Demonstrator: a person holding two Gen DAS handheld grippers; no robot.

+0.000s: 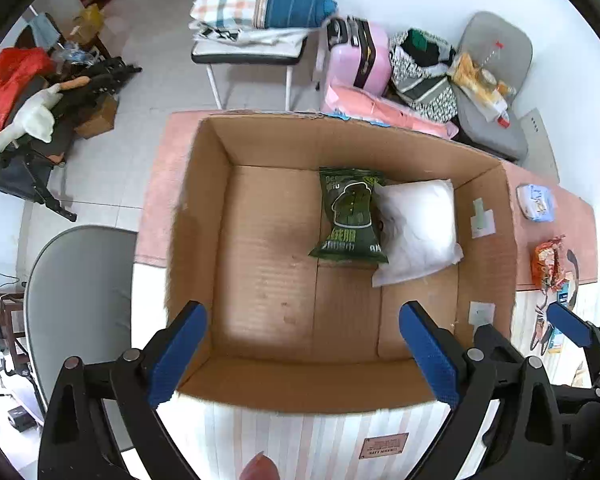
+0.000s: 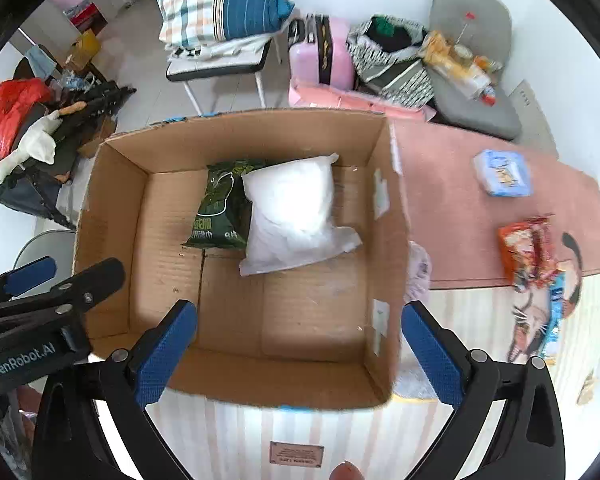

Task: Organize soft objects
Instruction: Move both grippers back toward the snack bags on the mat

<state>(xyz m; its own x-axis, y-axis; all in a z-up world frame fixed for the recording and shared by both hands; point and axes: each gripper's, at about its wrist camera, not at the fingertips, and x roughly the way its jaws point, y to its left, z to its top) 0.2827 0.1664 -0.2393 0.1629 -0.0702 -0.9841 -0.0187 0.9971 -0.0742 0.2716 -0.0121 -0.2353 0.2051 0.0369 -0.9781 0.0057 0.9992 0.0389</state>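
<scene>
An open cardboard box [image 1: 340,142] [image 2: 240,136] stands on the table below both grippers. Inside it a dark green packet [image 1: 350,216] [image 2: 220,208] lies flat, and a white plastic-wrapped soft bag [image 1: 418,224] [image 2: 292,212] rests beside it, overlapping its edge. My left gripper [image 1: 303,316] hangs open over the box's near side with nothing between its blue pads. My right gripper [image 2: 299,312] is open and empty too, above the box's near right part. Each gripper shows at the edge of the other's view.
On the pink mat [image 2: 460,200] right of the box lie a blue wipes pack [image 2: 502,172] [image 1: 537,202], an orange snack packet [image 2: 528,246] [image 1: 548,262] and a blue packet [image 2: 556,312]. A pale soft item [image 2: 418,272] sits against the box's right wall. Chairs and a pink suitcase [image 1: 358,56] stand behind.
</scene>
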